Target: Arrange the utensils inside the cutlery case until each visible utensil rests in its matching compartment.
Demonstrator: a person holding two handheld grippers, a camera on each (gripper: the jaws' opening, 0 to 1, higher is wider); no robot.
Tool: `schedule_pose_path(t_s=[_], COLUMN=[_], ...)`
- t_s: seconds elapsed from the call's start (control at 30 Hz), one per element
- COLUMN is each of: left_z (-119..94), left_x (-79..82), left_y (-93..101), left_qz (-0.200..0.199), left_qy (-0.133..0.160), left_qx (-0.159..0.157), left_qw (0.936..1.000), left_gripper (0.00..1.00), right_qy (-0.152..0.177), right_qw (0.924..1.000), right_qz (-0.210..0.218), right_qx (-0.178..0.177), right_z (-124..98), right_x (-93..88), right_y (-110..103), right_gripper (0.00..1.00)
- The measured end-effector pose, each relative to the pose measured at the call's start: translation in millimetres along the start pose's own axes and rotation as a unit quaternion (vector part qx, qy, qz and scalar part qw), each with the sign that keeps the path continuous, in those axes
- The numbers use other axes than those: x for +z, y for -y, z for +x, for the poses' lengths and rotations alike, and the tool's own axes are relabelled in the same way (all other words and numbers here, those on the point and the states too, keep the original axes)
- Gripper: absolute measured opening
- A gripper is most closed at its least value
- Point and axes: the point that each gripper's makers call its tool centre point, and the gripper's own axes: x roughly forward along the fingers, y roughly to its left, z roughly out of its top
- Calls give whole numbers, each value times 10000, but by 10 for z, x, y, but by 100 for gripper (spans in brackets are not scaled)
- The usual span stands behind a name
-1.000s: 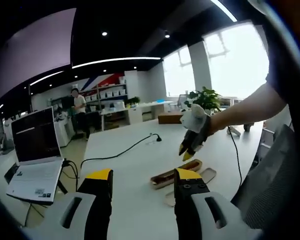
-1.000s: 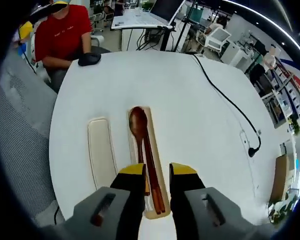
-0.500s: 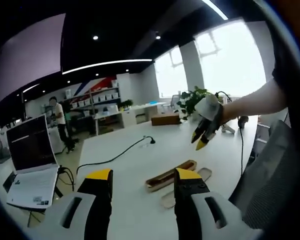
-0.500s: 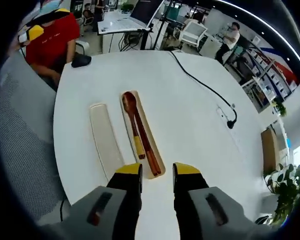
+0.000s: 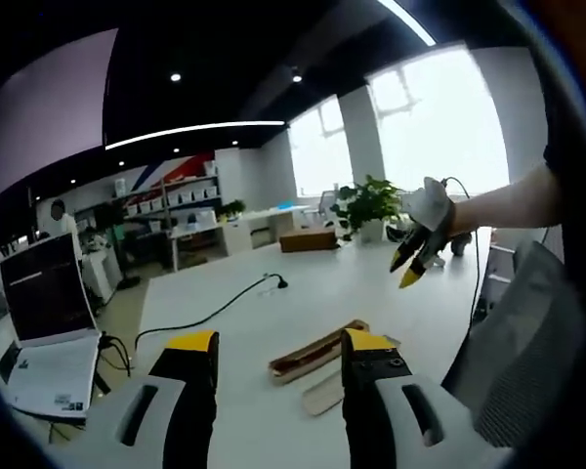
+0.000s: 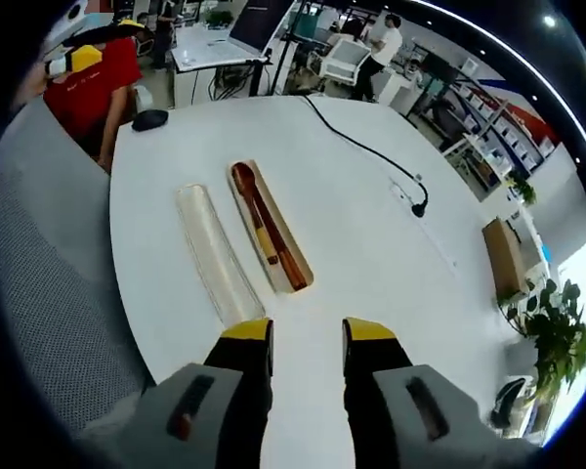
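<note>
Cutlery case (image 6: 270,237) — lid (image 6: 218,254) beside, cable (image 6: 363,149) apart

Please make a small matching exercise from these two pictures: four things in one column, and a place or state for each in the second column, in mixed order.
Things:
1. wooden spoon
2. pale lid
3. black cable
4. right tool

Places or states:
A. flat on the table beside the case
B. empty, above the table
C. inside the open cutlery case
D. running across the table's far part

Pairs: 1-C, 2-A, 3-D, 4-B
</note>
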Motion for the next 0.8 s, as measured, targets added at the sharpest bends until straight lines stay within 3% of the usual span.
schedule_pose_path(t_s=[0.37, 0.53, 0.6, 0.8], left_z=[172, 260, 283, 389], left_x=[-74, -187, -195, -406], left_y=[-74, 9, 78, 176], left_qz=[45, 259, 433, 594], left_qy=[-171, -356, -257, -464], left_qx=[-280, -689, -934, -1383], left_qw=[9995, 9967, 9944, 9875], left_gripper=[52, 53, 53, 54], right_qy=[29, 98, 133, 249], right_qw=[9994, 9994, 9995, 9990], right_qz=[340, 344, 301, 163], right_qx=[-107, -20, 21, 347], right_z=[-218, -218, -208, -107], right_x=[-287, -317, -307, -257], right_y=[18, -30, -56, -194], right_gripper=[29, 31, 32, 34])
